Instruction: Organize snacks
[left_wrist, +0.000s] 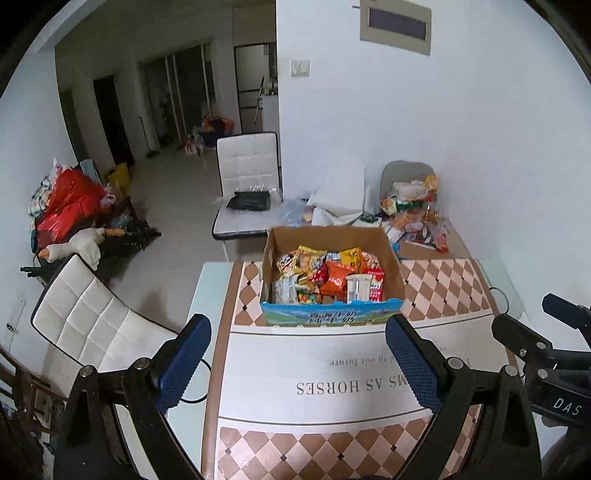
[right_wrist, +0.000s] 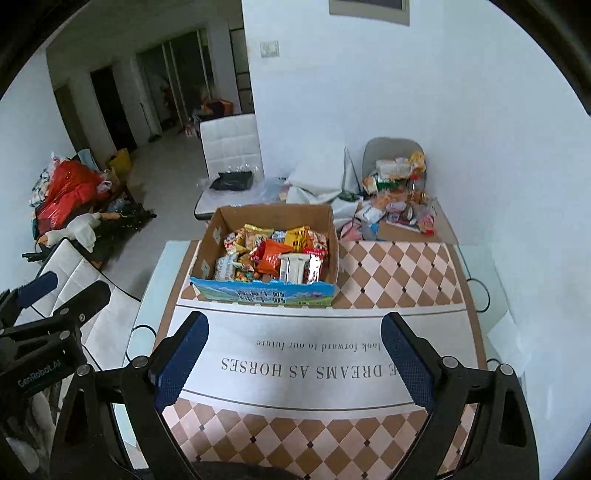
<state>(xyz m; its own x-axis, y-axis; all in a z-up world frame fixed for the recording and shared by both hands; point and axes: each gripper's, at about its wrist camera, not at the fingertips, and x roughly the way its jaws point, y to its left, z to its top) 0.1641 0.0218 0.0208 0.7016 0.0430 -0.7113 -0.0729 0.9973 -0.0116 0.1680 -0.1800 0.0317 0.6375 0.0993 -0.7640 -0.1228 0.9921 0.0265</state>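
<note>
A cardboard box (left_wrist: 393, 264) (right_wrist: 210, 245) with a blue printed front flap stands on the checked tablecloth (left_wrist: 447, 284) (right_wrist: 399, 273). It holds several snack packets (left_wrist: 327, 275) (right_wrist: 271, 254), orange, yellow and red, and a white carton. My left gripper (left_wrist: 297, 363) hangs open above the cloth, short of the box, nothing between its blue pads. My right gripper (right_wrist: 293, 360) is open too, equally short of the box. Each gripper shows at the edge of the other's view.
A second heap of snacks (left_wrist: 413, 206) (right_wrist: 397, 192) lies on a low box and grey chair beyond the table's far right. White padded chairs (left_wrist: 247, 166) (left_wrist: 92, 317) stand behind and left of the table. Bags and a plush toy (left_wrist: 74, 206) line the left wall.
</note>
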